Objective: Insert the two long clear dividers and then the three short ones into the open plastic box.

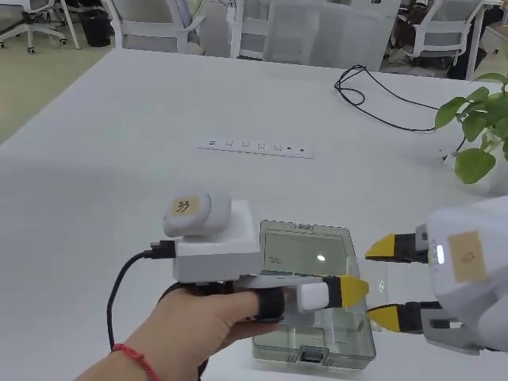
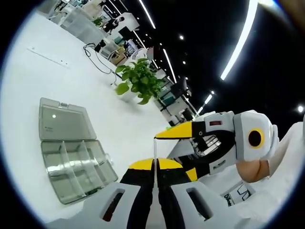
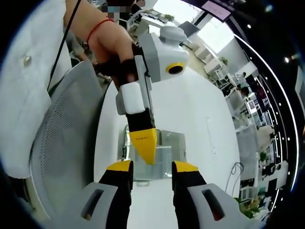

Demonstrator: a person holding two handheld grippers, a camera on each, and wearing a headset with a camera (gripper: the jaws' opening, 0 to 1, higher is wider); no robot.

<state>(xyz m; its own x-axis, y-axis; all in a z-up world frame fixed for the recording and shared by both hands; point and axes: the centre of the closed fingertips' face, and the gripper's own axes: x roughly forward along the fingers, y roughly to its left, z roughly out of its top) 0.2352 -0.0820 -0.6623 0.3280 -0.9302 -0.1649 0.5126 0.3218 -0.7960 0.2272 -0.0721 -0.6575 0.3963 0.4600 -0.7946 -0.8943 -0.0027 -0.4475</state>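
Note:
The clear plastic box [image 1: 274, 343] lies open on the white table, its lid [image 1: 305, 250] flat behind it. In the left gripper view the box [image 2: 50, 164] shows clear dividers standing inside, forming several compartments. My left gripper [image 1: 355, 290] hovers over the box and is shut on a thin clear divider [image 2: 155, 148], seen edge-on between its jaws [image 2: 155, 164]. My right gripper [image 1: 385, 283] is open just to the right, its fingertips [image 2: 175, 131] close to the divider's free end. In the right gripper view, the left gripper's yellow tip [image 3: 145, 143] points between my open right jaws [image 3: 152, 167].
A white power strip [image 1: 255, 148] lies at mid-table. A black cable [image 1: 373, 99] loops at the far right, beside a green plant [image 1: 476, 127]. Office chairs stand beyond the far edge. A grey mesh chair [image 3: 66, 133] is near the person.

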